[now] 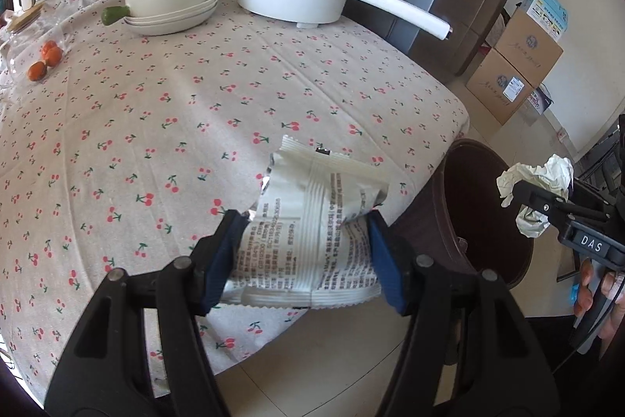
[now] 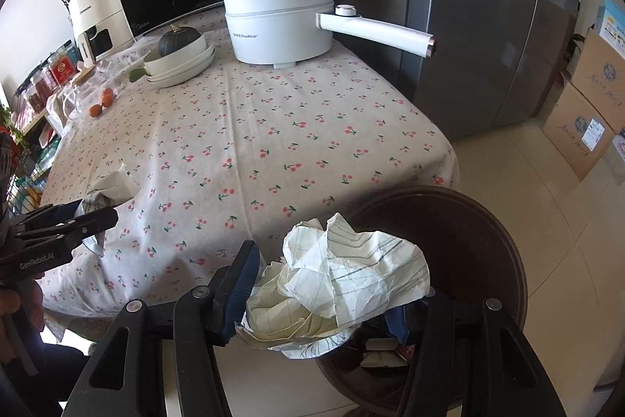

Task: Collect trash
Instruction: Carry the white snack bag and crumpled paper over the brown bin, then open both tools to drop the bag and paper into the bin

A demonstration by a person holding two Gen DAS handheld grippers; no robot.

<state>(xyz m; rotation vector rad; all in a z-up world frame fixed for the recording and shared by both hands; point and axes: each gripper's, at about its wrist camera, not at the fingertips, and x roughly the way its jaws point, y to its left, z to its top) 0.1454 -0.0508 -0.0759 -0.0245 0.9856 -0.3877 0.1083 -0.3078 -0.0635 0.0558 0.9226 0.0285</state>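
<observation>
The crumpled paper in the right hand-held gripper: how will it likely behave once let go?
The crumpled paper looks light and springy, so it may puff out. It hangs over the brown bin, so it probably drops in, perhaps drifting slightly.

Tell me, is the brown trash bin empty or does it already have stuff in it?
Not empty. The right wrist view shows a few packets or wrappers at the bottom of the brown bin, below the crumpled paper.

A table under a cherry-print tablecloth point(image 2: 250, 127) carried a white electric pot point(image 2: 279, 26) at twelve o'clock, stacked cream dishes point(image 2: 183, 65) holding a dark squash point(image 2: 177, 40) at eleven, and small oranges point(image 2: 102, 102) at ten.
</observation>
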